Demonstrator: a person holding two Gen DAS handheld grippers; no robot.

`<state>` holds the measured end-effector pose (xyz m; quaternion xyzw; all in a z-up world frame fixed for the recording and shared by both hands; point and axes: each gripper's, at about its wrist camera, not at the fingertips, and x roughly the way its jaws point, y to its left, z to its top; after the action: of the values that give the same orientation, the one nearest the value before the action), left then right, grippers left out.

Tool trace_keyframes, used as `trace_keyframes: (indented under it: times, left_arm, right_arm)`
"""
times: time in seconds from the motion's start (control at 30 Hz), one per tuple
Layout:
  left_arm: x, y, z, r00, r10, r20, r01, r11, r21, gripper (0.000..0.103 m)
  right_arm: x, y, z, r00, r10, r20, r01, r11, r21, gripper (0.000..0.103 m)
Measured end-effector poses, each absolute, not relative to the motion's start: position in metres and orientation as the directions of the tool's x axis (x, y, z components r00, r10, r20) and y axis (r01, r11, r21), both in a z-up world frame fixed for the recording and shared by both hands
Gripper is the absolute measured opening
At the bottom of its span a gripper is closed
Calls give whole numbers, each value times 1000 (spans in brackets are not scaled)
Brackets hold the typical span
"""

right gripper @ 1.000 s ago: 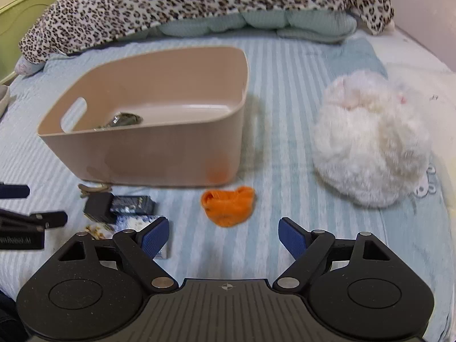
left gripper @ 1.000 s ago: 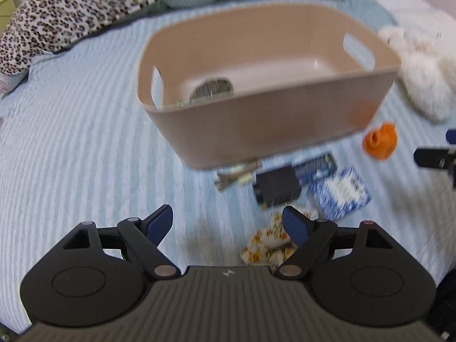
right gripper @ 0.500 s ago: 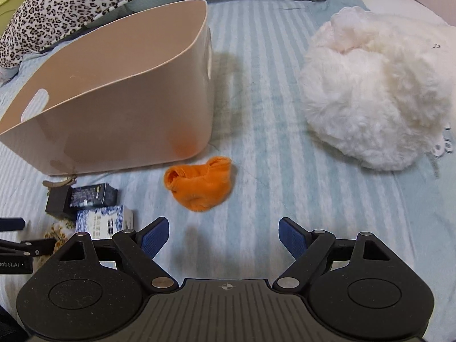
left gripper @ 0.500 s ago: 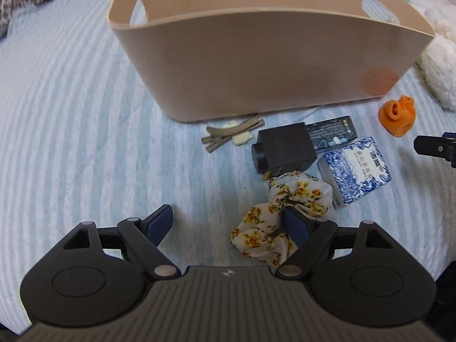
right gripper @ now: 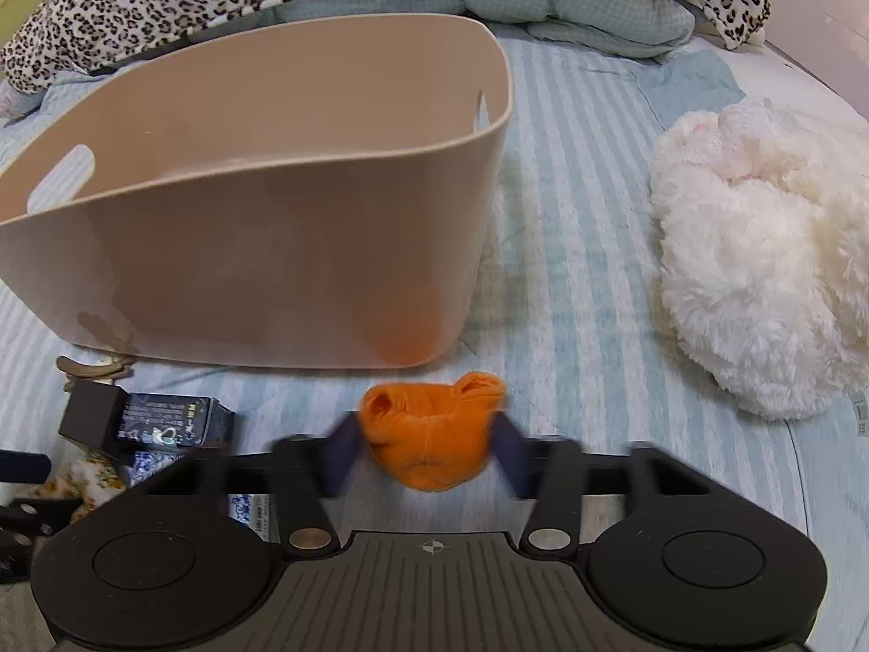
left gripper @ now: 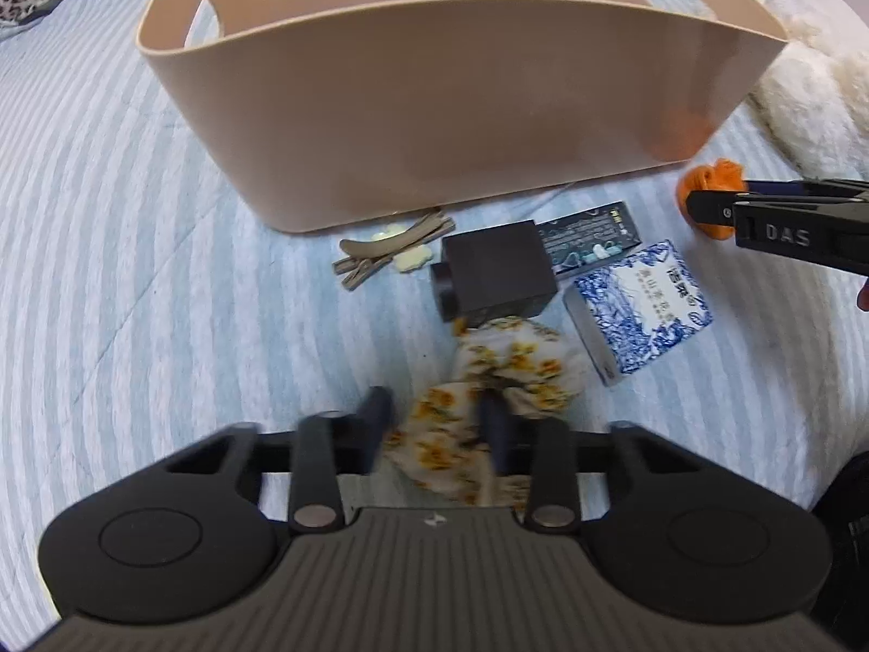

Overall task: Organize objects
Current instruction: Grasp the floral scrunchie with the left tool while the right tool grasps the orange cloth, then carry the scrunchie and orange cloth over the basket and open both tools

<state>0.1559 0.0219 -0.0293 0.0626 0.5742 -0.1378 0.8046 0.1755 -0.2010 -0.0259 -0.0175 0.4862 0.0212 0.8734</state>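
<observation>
Between left gripper (left gripper: 434, 424) fingers, jaws just closing, sits floral scrunchie (left gripper: 489, 380), pinched. Right gripper (right gripper: 429, 448), also just closing, clamps orange cloth (right gripper: 429, 434); beige bin (right gripper: 271, 250) ahead of both.

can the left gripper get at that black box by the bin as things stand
Probably not yet: the left gripper has just been closing its jaws around the floral scrunchie, which lies between it and the black box.

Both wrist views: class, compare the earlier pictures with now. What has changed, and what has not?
Both tongs came down and have just been closing: the left tongs around the floral scrunchie, the right tongs around the orange cloth. The beige bin, the boxes and the hair clips lie as before.
</observation>
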Motion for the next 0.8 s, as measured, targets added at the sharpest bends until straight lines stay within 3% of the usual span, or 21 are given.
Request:
trace_keyframes:
  times: [0.1, 0.5, 0.8]
  left_arm:
    - [154, 26, -25, 304, -159, -939, 297, 953, -65, 10]
    - [137, 25, -3, 367, -175, -914, 304, 951, -60, 7]
    - [121, 26, 53, 533, -198, -823, 302, 953, -34, 7]
  right_arm:
    - [172, -204, -25, 521, 33, -853, -58, 998, 3, 16]
    - [138, -218, 11, 568, 89, -818, -76, 996, 55, 13]
    - [115, -228, 61, 705, 125, -698, -51, 991, 126, 13]
